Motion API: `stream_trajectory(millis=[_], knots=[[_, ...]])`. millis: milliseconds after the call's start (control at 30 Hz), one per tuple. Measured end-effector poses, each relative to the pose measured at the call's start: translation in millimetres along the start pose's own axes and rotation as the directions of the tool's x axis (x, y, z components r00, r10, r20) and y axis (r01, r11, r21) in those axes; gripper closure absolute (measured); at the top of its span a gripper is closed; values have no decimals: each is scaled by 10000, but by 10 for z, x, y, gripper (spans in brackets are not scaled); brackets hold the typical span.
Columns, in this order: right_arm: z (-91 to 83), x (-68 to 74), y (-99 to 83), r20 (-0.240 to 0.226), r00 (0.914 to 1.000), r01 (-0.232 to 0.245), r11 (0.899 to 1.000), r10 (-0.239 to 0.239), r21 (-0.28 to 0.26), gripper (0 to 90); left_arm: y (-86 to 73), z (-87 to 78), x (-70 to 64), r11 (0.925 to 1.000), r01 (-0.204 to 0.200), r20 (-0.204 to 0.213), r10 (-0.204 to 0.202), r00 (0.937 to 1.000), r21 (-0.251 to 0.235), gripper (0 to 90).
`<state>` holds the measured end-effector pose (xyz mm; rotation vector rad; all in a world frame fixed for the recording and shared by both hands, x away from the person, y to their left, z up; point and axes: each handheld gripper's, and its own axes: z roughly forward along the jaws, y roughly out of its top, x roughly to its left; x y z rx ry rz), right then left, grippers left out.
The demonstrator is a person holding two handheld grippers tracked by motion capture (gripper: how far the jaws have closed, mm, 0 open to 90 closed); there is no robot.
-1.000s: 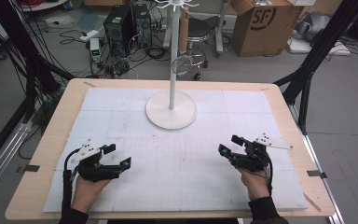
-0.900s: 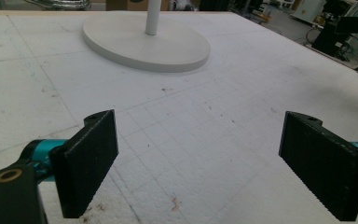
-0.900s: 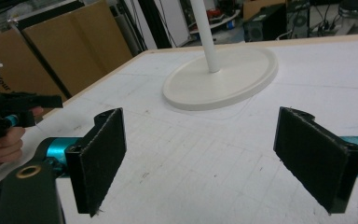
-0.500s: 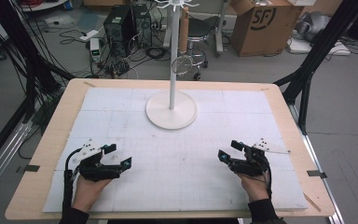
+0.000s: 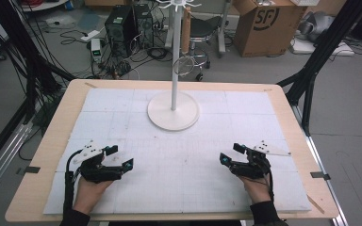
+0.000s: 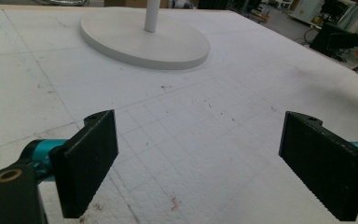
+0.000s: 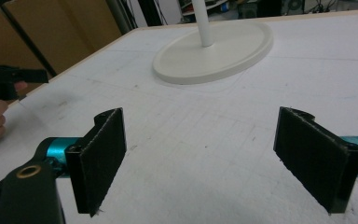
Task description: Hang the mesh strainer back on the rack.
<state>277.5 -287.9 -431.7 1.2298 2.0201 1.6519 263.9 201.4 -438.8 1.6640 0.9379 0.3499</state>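
A white stand with a round base [image 5: 173, 113] and a thin pole rises at the far middle of the white gridded mat [image 5: 179, 155]. My left gripper [image 5: 120, 157] rests low over the mat's near left and is open, with nothing between its jaws. My right gripper [image 5: 230, 153] is at the near right, also open and empty. In the left gripper view, the left gripper [image 6: 209, 163] has its jaws wide apart over bare mat, with the stand base [image 6: 144, 39] ahead. The right gripper [image 7: 200, 158] faces the stand base [image 7: 214, 51] in the right gripper view.
The mat lies on a wooden table [image 5: 52, 141]. Behind it on the floor are a computer tower [image 5: 120, 23], a stool [image 5: 200, 28], a cardboard box [image 5: 264, 23] and loose cables. Black frame struts [image 5: 311, 70] stand at both sides.
The right gripper has drifted slightly toward the table's front edge. The left gripper has stayed put. Both remain open.
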Motion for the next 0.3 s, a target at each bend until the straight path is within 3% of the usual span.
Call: stream_trajectory(millis=[300], knots=[[-11,-19,-11,27,10000,-69,10000,69,-53,162,0,1,2,10000,5,-13,-5,10000,19,123]])
